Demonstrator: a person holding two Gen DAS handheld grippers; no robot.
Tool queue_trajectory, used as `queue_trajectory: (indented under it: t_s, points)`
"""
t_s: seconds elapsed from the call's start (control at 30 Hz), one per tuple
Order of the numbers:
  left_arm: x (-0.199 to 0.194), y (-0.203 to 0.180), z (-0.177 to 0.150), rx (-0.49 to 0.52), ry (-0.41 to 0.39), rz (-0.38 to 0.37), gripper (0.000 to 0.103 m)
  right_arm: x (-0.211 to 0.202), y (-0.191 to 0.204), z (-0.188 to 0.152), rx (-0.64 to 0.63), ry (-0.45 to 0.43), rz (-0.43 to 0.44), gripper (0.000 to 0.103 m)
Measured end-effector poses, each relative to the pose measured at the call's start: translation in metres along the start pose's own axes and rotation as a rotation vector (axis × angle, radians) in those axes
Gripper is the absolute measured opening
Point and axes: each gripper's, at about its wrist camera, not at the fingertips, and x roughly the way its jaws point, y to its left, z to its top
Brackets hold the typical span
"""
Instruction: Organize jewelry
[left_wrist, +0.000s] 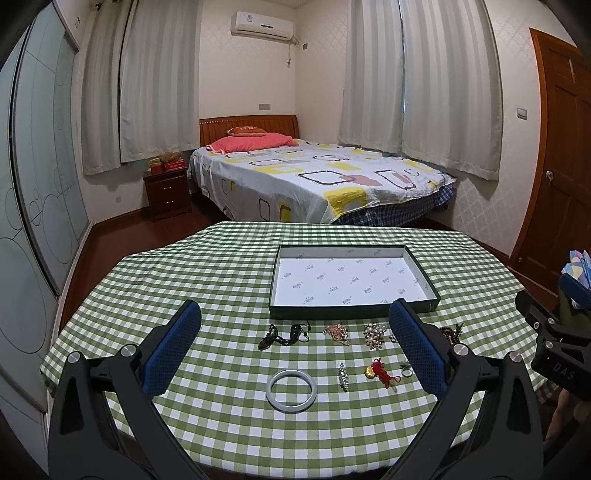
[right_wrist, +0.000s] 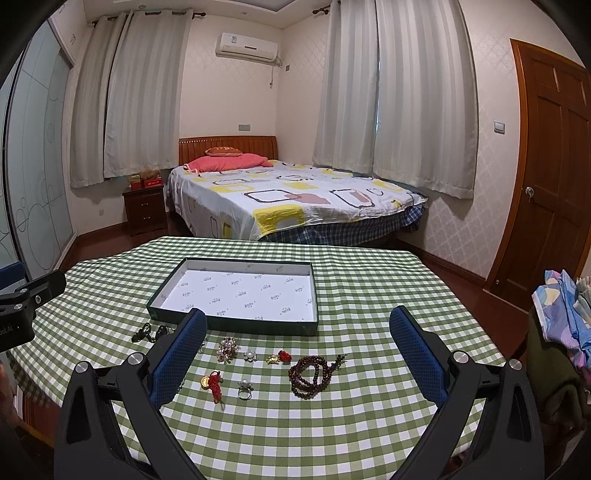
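Seemingly level, both tongs (left_wrist: 295, 350) (right_wrist: 297, 354) hover spread wide above scattered jewelry (right_wrist: 308, 376).

Left gripper (left_wrist: 295, 354) and right gripper (right_wrist: 297, 356) both level, side by side, fingers (left_wrist: 173, 347) spread wide, empty

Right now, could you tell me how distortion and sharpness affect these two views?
Left wrist view: fisheye bends the door and wardrobe, corners dark; bangle sharp. Right wrist view: same curvature on the curtains; bead bracelet crisp, no glare on the tray.
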Motion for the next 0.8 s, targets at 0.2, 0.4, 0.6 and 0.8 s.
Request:
queue_trajectory:
  t_s: [0.2, 0.4, 0.6, 0.8]
  points:
    - [-0.0001, -0.0005, -0.0006, 0.000, 0.000, 0.001, 0.099, -0.0003, 0.0002, -0.0006, -0.001, -0.001, 0.000, 0.096]
    - [0.0009, 0.0002, -0.0011, -0.001, 0.003, 0.003, 0.099, -0.0002, 0.0013, -0.0028, 0.000, -0.003, -0.001, 0.096]
    - [0.0028, 0.0000, -0.0021, -0.001, 0.009, 0.008, 0.099, -0.0014, 0.0014, -0.0014, -0.002, -0.003, -0.001, 0.096]
    - [0.0029, 0.0011, -0.0017, -0.003, 0.010, 0.012, 0.099, -0.0012, 0.0017, -0.0020, -0.002, -0.003, -0.001, 0.096]
